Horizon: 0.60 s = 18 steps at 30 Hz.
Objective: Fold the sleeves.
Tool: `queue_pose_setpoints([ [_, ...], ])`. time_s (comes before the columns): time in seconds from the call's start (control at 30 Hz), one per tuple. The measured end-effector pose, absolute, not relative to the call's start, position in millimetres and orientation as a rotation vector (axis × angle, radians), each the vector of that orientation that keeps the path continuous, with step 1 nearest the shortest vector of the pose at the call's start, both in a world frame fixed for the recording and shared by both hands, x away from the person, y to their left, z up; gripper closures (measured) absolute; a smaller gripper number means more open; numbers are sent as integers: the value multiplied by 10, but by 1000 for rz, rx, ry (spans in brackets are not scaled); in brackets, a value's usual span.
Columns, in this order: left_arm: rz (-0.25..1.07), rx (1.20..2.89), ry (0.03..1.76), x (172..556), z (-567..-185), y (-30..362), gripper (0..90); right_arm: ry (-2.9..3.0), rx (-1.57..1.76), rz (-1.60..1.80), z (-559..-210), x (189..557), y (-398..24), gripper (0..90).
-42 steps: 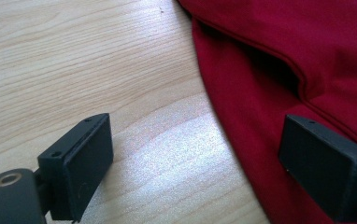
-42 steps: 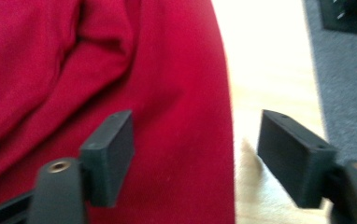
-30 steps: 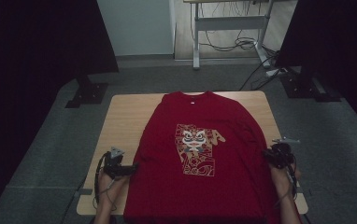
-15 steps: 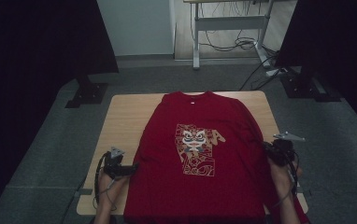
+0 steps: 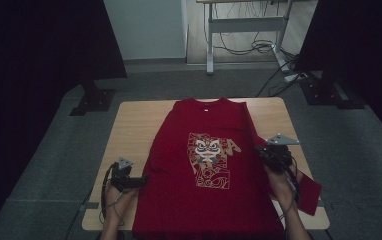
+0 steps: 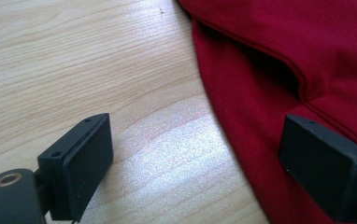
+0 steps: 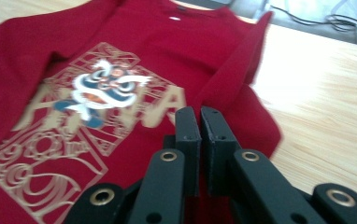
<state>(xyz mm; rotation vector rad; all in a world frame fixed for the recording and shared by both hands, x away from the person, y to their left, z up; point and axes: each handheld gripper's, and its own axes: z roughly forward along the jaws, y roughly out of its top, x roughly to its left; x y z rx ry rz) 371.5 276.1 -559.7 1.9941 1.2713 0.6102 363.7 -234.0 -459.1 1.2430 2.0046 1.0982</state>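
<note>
right gripper (image 7: 200, 121) jaws clamp the shirt (image 5: 204, 175) edge to fold it; left gripper (image 6: 204, 163) jaws wide, straddling its hem on the table (image 5: 134, 125).

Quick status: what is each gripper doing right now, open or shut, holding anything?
Left gripper: open, empty, jaws straddling the edge of the red printed T-shirt.
Right gripper: shut on the T-shirt's fabric.

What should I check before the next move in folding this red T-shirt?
1. Right gripper shut on the sleeve: ok, red cloth is pinched between its fingers.
2. Left gripper open: ok.
3. Left gripper at the shirt's edge: ok, one of its fingers is over the cloth, the other over bare table.
4. Red T-shirt flat, print up: ok.
5. Hem fully on the table: not ok, it hangs over the near edge.
</note>
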Motion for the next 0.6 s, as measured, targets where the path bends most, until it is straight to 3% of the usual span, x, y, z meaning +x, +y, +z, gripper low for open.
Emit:
queue_pose_setpoints([
  [0.6, 608, 1995, 1269, 3721, -5597, 2758, 103, 2214, 1095, 1179, -4727, 3751, -1535, 855],
])
